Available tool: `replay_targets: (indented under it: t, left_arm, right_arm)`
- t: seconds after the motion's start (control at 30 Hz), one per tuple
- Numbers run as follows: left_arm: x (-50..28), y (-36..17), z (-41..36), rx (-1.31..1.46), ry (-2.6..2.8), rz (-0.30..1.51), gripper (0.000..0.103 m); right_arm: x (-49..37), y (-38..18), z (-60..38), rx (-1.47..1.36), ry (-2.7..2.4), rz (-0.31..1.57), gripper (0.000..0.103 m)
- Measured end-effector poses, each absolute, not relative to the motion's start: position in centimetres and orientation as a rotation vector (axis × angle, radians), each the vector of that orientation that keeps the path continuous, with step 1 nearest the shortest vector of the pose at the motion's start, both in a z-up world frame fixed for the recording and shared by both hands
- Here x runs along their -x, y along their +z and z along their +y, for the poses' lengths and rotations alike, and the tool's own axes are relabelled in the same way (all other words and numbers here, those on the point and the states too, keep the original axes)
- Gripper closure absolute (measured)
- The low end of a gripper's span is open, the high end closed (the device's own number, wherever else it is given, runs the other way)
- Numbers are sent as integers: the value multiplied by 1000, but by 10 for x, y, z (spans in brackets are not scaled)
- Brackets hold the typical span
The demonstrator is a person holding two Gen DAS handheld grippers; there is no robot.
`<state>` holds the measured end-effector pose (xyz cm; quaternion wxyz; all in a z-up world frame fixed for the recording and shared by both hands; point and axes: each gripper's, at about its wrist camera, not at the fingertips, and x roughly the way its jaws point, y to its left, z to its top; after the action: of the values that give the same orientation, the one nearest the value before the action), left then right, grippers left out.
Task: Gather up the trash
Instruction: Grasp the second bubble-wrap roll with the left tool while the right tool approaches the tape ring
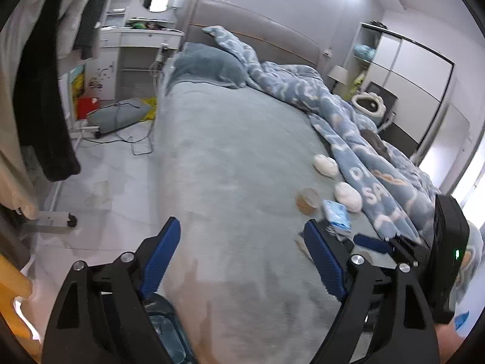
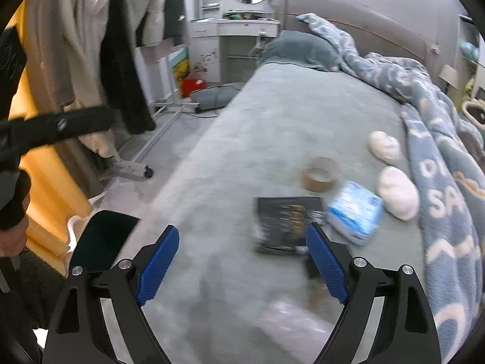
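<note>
**Both grippers spread and empty above the bed; trash items partly blurred or covered**

The left gripper (image 1: 242, 242) has its blue pads wide apart with only grey bedcover (image 1: 230, 157) between them. The right gripper (image 2: 242, 248) is likewise spread, holding nothing.

Items on the bed, near the patterned blue duvet (image 2: 439, 139):
- A brown tape roll (image 2: 319, 173), lying apart from the other items; motion blur softens its outline.
- A blue-and-white packet (image 2: 354, 209), just beside a dark flat packet (image 2: 288, 221). The print on both is unreadable. The right pad of the right gripper covers the dark packet's lower right corner.
- Two white rounded objects (image 2: 391, 176), touching or nearly touching the duvet edge; what they are cannot be determined.

In the left wrist view the dark packet is almost entirely hidden behind the right pad and the body of the other gripper. A black-lined container (image 2: 100, 236) sits beside the bed, cut off by the right gripper's frame; its contents are not visible.
</note>
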<state>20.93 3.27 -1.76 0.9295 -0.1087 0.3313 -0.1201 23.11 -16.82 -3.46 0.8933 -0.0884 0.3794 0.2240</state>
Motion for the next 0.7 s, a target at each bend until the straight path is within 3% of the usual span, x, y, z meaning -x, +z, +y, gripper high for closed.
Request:
replay_targets:
  t: [0.7]
  left_arm:
    - [-202, -60, -98, 94, -504, 820, 10]
  right_arm:
    - [-241, -36, -296, 1, 279, 781, 13]
